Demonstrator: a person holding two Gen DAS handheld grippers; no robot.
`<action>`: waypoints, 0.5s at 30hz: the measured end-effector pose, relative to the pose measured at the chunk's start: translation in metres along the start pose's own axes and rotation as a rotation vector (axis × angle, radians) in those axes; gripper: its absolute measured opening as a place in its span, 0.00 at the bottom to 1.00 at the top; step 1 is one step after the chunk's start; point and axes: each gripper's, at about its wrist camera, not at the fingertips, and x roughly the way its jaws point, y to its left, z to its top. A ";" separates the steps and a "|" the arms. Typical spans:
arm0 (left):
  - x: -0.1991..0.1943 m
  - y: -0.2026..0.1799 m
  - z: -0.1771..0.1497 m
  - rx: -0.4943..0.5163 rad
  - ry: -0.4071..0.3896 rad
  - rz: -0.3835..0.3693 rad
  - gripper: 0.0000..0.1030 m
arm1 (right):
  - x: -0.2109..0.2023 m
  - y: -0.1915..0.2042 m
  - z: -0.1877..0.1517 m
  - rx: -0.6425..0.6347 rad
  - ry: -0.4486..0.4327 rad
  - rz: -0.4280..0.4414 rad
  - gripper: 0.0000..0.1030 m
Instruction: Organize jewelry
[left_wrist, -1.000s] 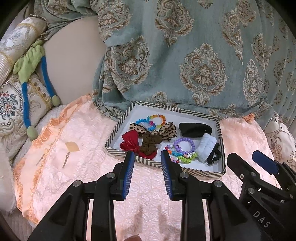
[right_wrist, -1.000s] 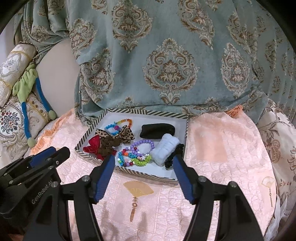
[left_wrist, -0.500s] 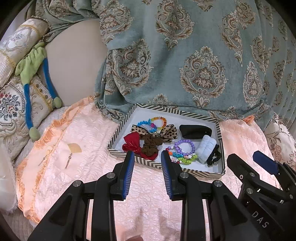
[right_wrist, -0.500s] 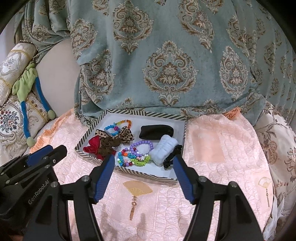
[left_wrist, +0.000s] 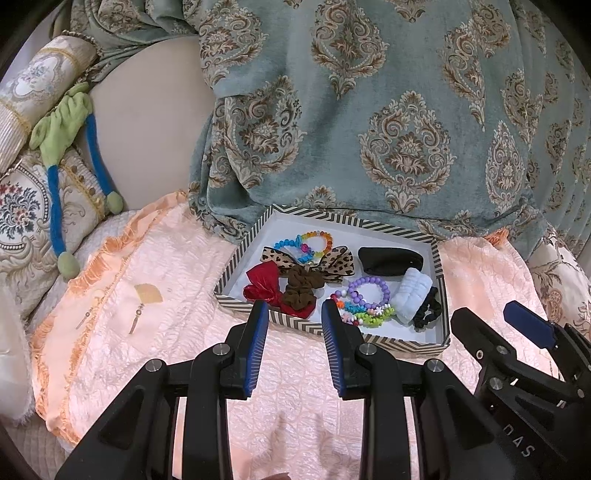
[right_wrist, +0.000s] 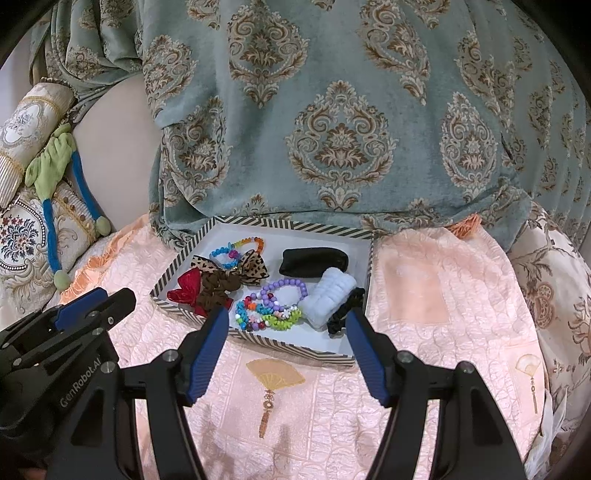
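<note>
A striped-rim tray (left_wrist: 439, 258) (right_wrist: 370, 266) lies on a peach bedspread. It holds a red bow (left_wrist: 264, 286), a brown scrunchie (left_wrist: 301, 288), a leopard bow (left_wrist: 334, 262), a rainbow bead bracelet (left_wrist: 314, 240), a purple bead bracelet (left_wrist: 369, 290), mixed colourful beads (right_wrist: 267, 315), a black pouch (left_wrist: 388, 258), a pale blue scrunchie (right_wrist: 330, 295) and a black hair tie (right_wrist: 345, 312). My left gripper (left_wrist: 293, 317) is open and empty in front of the tray's near rim. My right gripper (right_wrist: 286, 326) is open wider, empty, also before the rim.
A teal damask blanket (right_wrist: 332, 110) hangs behind the tray. Embroidered cushions (left_wrist: 26, 206) and a green-and-blue plush toy (left_wrist: 59, 125) lie at the left. Peach bedspread (right_wrist: 424, 295) extends right of the tray, with a patterned cushion (right_wrist: 554, 295) beyond.
Both grippers have pulled back slightly from the tray, which looks a little smaller and farther. Neither jaw opening has changed. Nothing in the tray has moved.
</note>
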 end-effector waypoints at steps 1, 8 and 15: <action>0.000 0.000 0.000 -0.001 -0.001 -0.002 0.12 | 0.000 0.000 0.000 0.000 0.001 0.000 0.67; 0.001 -0.003 -0.001 0.001 -0.003 -0.006 0.12 | 0.000 0.000 0.000 0.001 0.000 0.001 0.67; 0.002 -0.006 -0.002 0.001 -0.009 -0.025 0.12 | 0.003 -0.001 -0.002 -0.002 0.006 0.003 0.67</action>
